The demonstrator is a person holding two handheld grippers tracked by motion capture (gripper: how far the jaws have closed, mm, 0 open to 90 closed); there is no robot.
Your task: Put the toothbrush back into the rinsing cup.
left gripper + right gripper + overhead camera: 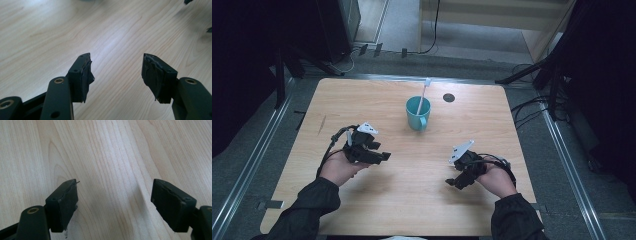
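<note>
Left hand-held gripper (384,156) hangs low over the table (362,100), jaws spread wide with bare wood between them, nothing held. Right hand-held gripper (451,183) same story: jaws wide apart, empty, just above the wood near the person's front right.

Nearest things: teal cup (418,113) upright at the middle-far part of the table, handle toward the person. White toothbrush (424,93) stands in it, leaning toward the far edge, head poking above the rim. Cup sits between the two hand-held grippers but well ahead of both, touching neither.

Step, as I judge it: both hands free, brush parked in the cup, so either a placing is finished or a pick has not started. If a pick comes next, one hand-held gripper needs to reach forward and close on the brush stem above the rim; the other could steady the cup, since a sideways tug may tip it.

Room: lots of open wood all around the cup and both hands. Small dark round mark (449,97) to the right of the cup, near the far edge. Table edges well off from everything; dark stands and cables on the floor beyond.
</note>
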